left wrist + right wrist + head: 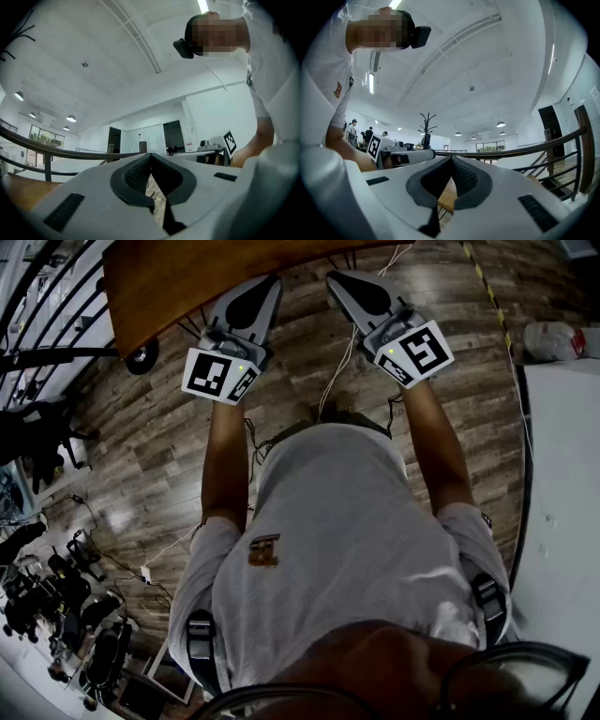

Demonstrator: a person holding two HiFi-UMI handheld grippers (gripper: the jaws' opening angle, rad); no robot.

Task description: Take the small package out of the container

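No container or small package shows in any view. In the head view my left gripper [270,283] and my right gripper [336,277] are held side by side in front of the person's body. Their tips reach the near edge of a brown wooden table [178,277]. Both are shut with nothing between the jaws. In the left gripper view the left gripper [150,155] has its ribbed pads [138,172] meeting at the tip. The right gripper [451,158] looks the same in its own view. Both gripper views are tilted up at the ceiling.
Wood-plank floor lies below, with cables [330,381] trailing across it. A white surface [562,521] runs along the right, with a plastic bag [553,338] beyond it. A caster wheel [142,356] sits under the table. Dark equipment [56,606] clutters the lower left. A railing [525,147] and coat stand [425,124] stand ahead.
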